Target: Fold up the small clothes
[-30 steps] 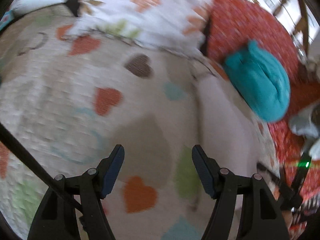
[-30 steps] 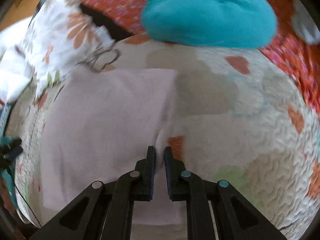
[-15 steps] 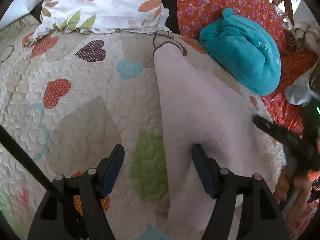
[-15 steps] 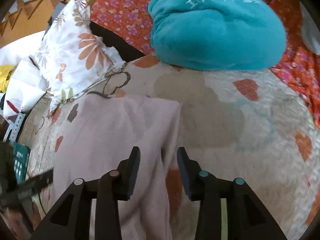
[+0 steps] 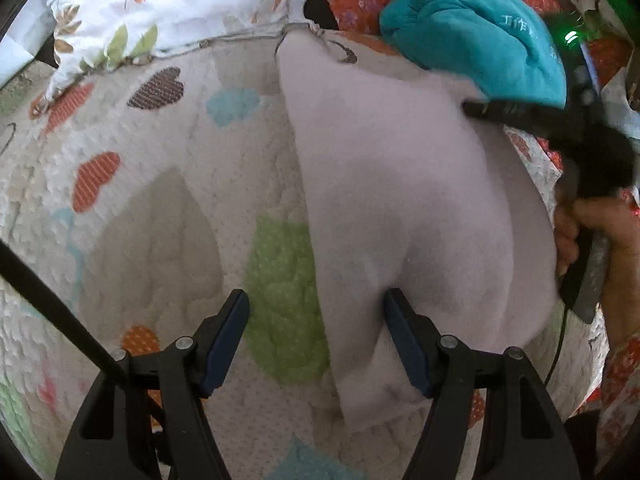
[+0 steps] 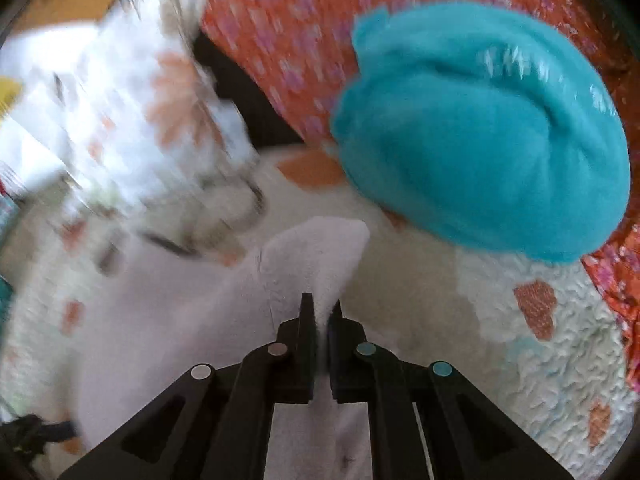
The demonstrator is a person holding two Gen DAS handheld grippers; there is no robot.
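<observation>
Since half a second ago the right claw (image 6: 321,312) has snapped closed from open and now pinches an edge of the pale pink garment (image 5: 400,200), a peak of cloth rising between its pads. Right wrist view is blurred. Left claw (image 5: 316,320) stands wide, angled steeply down, nothing gripped; its right finger touches the garment's near part, its left finger hangs over the heart-print quilt (image 5: 160,220). Garment lies on the bed, long axis running from near the left claw away toward the floral pillow (image 5: 168,12). Person's hand (image 5: 592,236) holds the right claw's handle at the garment's right edge. Teal bundle (image 6: 480,132) sits beyond, on the orange floral spread (image 6: 288,40).
</observation>
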